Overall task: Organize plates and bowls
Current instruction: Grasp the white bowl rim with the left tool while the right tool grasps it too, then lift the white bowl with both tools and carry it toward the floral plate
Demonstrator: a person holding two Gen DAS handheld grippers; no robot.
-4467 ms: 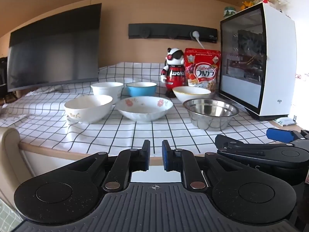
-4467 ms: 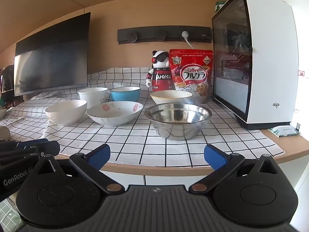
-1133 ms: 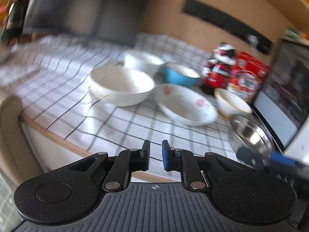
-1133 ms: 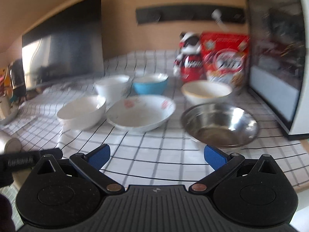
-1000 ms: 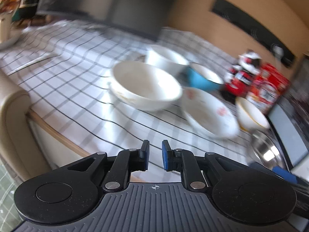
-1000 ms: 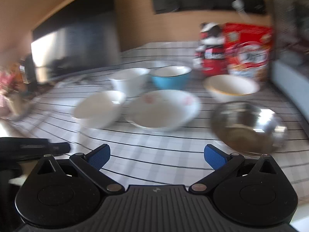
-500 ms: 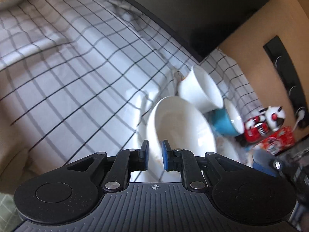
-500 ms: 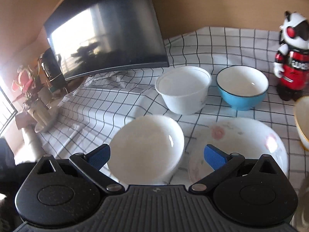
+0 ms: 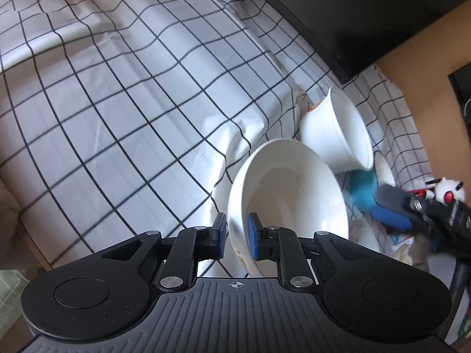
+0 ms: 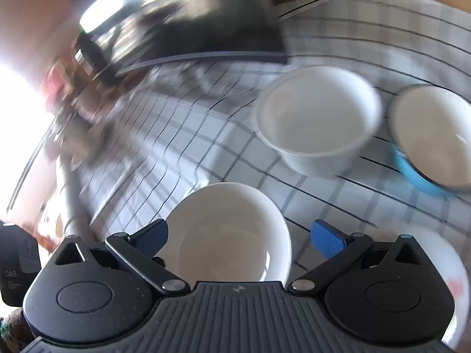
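A plain white bowl (image 9: 282, 194) stands on the checked cloth (image 9: 123, 94), nearest to both grippers. My left gripper (image 9: 237, 232) has its blue pads on either side of the bowl's near rim. Its jaws are opening, a narrow gap apart, and I cannot see the pads pressing on the rim. My right gripper (image 10: 240, 239) hangs wide open over the same bowl (image 10: 235, 206), one pad past each side. Its blurred blue fingertip (image 9: 391, 211) shows at the right of the left wrist view.
Behind the bowl are a straight-sided white bowl (image 10: 318, 117), a blue bowl (image 10: 426, 135) and a shallow flowered bowl (image 10: 447, 276) at the right. A dark monitor (image 9: 353, 6) stands along the back, with a toy figure (image 9: 447, 191) at far right. Bare cloth lies to the left.
Both hands have swung left and closer to the near white bowl. The left pads now straddle its rim. The right gripper has come over it, still open.
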